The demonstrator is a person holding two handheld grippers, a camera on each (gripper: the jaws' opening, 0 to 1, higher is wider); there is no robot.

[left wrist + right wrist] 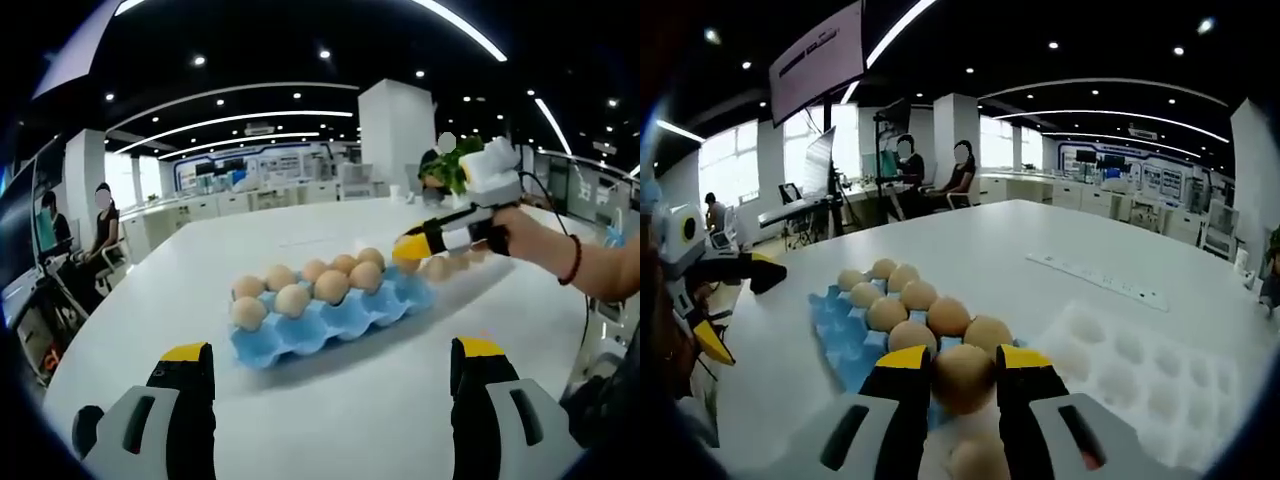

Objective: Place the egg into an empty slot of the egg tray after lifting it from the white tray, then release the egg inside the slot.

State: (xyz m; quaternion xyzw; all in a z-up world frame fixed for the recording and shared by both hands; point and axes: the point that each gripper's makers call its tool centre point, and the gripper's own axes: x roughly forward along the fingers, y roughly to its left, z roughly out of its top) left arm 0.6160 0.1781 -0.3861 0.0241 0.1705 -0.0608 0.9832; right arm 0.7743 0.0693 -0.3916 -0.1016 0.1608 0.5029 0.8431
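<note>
Yellow-tipped jaws of the left hand-held gripper (332, 365) rise from the bottom of the left gripper view, spread wide with nothing between them, hovering over the white desk (300, 235). Beyond them, mid-frame, lies the blue egg tray (330, 325), its far rows filled with brown eggs and its near row of slots empty. At right of frame a person's hand (535, 240) brings the right hand-held gripper (412, 250) over the tray's far end; the egg it carries is hard to make out here. Seated people and office furniture sit at far left, well apart from the work.

Closest in the right gripper view, the right hand-held gripper (964, 375) is pinching a brown egg (963, 376) between its yellow tips, low in the centre. Another egg (978, 460) lies just beneath, at the bottom edge. The blue egg tray (835, 320) stretches up and left, with bare slots along its left side. The white tray (1140, 370) of empty dimples fills the lower right. At far left the left hand-held gripper (735, 300) stands near the blue tray.

Judging from this, the carry is under way. Doing it well means steering the egg to a bare slot, lowering it until seated, then easing the jaws apart gently. Neighbouring eggs crowd the filled row, so a straight descent should avoid knocking them; the left gripper should keep clear.
</note>
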